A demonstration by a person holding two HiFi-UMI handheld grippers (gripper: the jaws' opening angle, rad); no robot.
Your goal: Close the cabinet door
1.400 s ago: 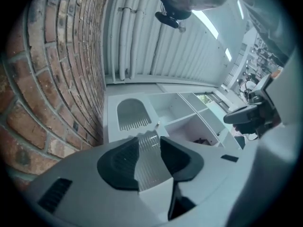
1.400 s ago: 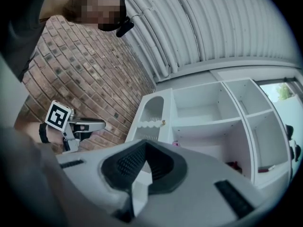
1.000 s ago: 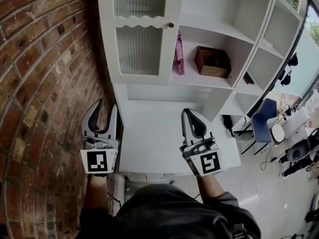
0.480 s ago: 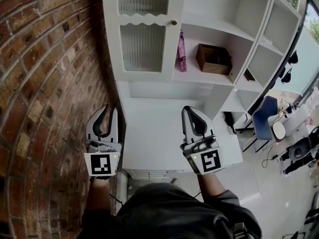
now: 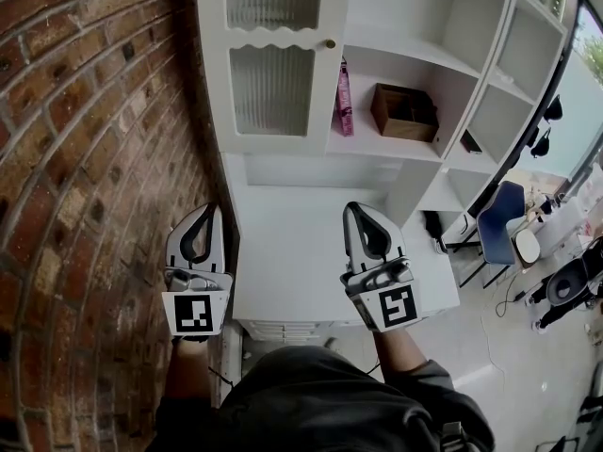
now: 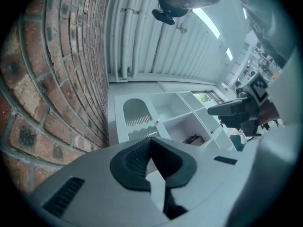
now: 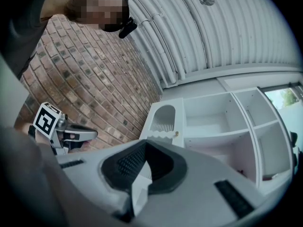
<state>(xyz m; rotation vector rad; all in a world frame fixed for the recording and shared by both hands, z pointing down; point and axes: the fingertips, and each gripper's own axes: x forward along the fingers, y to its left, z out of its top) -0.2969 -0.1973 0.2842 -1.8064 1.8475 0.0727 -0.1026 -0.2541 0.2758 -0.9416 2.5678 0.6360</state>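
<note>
A rough red-brown brick wall (image 5: 85, 158) fills the left, and a smooth white cabinet (image 5: 405, 50) of flat boards with open square bays stands against it at the far side. The door (image 5: 325, 102), the only one in sight, covers the cabinet's far-left bay, just beside the wall. It is a white frame with a scalloped rail, two ribbed glass panels (image 5: 273, 90) set one above the other, and one small round brass knob (image 5: 330, 43) at its right edge; I cannot tell if it sits fully flush. In the bay to its right one slim pink bottle (image 5: 344, 97) stands upright, and one brown open-topped wooden box (image 5: 403, 113) sits near it, not touching. A plain white counter (image 5: 292, 252) lies nearer, below the shelves. Two grippers hang at its near part, well apart: the left gripper (image 5: 215, 208) at the counter's left edge by the wall, the right gripper (image 5: 350, 208) over its middle. Each has two pale grey plastic jaws curved into a teardrop outline, black ribbed pads (image 6: 135, 160) inside them, and one cube (image 5: 196, 314) with a black-and-white square marker at its near end. Both pairs of jaws are closed tip to tip, with nothing between them. One blue chair (image 5: 497, 226) stands off to the right
</note>
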